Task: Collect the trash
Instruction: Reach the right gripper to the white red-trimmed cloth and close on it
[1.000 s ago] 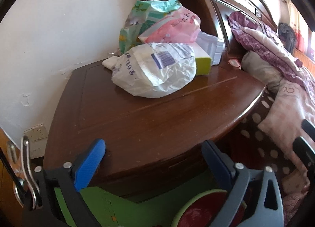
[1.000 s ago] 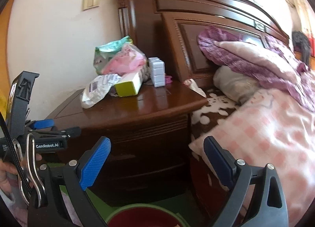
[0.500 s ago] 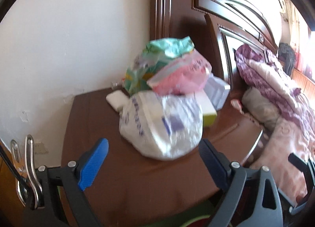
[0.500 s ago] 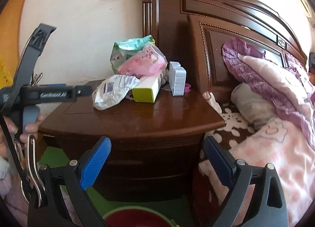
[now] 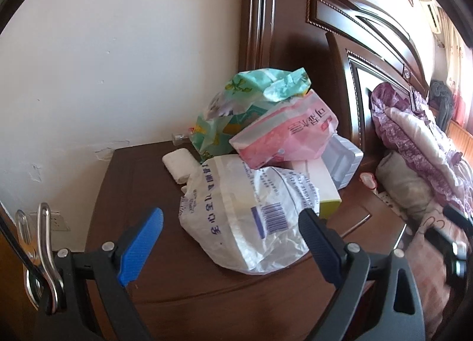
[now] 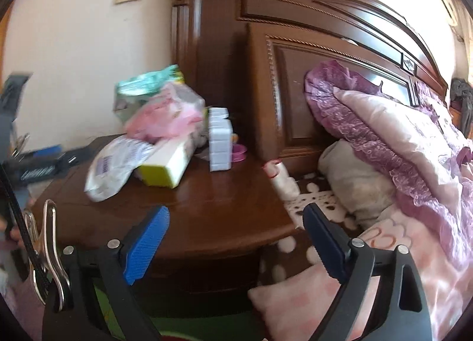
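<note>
I hold my left claw (image 5: 233,240) wide apart over the brown counter (image 5: 142,199) — nothing is in it. The crinkly white bag (image 5: 245,219) lies right in front, between the two fingers, at the near side of the pile. A pink pack (image 5: 283,137) and a green bag (image 5: 251,98) sit behind it. My right claw (image 6: 236,240) is apart too, empty, near the bed (image 6: 414,193).

The white plastic bag (image 5: 248,216) bears a barcode and blue print, the pink pack (image 5: 286,137) red characters, none legible.
</note>
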Tool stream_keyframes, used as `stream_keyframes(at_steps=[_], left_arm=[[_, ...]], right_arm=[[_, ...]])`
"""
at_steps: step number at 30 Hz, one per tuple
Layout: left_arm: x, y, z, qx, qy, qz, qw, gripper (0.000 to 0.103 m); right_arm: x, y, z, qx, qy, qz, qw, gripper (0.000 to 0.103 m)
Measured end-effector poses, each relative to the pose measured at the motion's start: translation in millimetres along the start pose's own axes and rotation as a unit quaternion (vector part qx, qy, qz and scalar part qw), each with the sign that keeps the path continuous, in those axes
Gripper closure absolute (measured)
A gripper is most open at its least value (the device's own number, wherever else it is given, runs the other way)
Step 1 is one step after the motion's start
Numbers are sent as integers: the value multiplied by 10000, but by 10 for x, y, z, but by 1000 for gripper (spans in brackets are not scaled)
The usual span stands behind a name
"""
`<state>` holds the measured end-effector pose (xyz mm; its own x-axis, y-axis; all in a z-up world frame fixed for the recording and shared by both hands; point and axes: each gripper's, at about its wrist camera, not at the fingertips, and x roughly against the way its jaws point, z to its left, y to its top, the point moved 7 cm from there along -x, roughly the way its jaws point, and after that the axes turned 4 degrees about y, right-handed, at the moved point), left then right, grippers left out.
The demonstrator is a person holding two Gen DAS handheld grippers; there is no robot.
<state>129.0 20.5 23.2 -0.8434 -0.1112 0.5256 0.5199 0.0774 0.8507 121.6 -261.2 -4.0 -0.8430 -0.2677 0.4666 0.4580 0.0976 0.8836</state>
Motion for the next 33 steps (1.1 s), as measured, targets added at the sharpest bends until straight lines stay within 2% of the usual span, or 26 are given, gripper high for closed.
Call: stream_keyframes(at_steps=[4, 8, 11, 15, 24, 27, 31, 33], left_arm=[[-19, -22, 92, 84, 64, 21, 9999, 7], [-34, -20, 196, 268, 104, 36, 9996, 7], [-32, -15, 241, 326, 137, 35, 9994, 7], [-29, -6, 304, 380, 172, 52, 9991, 7], [-67, 6, 487, 563, 306, 83, 9979, 7], [-69, 7, 518, 599, 315, 96, 9977, 7], [-72, 15, 599, 688, 396, 92, 9968, 7], [-85, 12, 628, 721, 451, 98, 9963, 7]], right_arm=[[-261, 162, -254, -195, -164, 98, 9996, 17], [-619, 301, -516, -470, -275, 391, 9978, 26], [-904, 348, -645, -601, -284, 690, 9954, 26], [-1239, 314, -786, -859, -255, 1033, 9906, 27], [-1724, 170, -994, -1074, -407, 1549, 9812, 45], [-1803, 141, -1029, -1125, -416, 1662, 9788, 56], [-1869, 115, -1034, -1029, -440, 1719, 9787, 87], [-1877, 114, -1030, -940, -521, 1669, 9801, 93]])
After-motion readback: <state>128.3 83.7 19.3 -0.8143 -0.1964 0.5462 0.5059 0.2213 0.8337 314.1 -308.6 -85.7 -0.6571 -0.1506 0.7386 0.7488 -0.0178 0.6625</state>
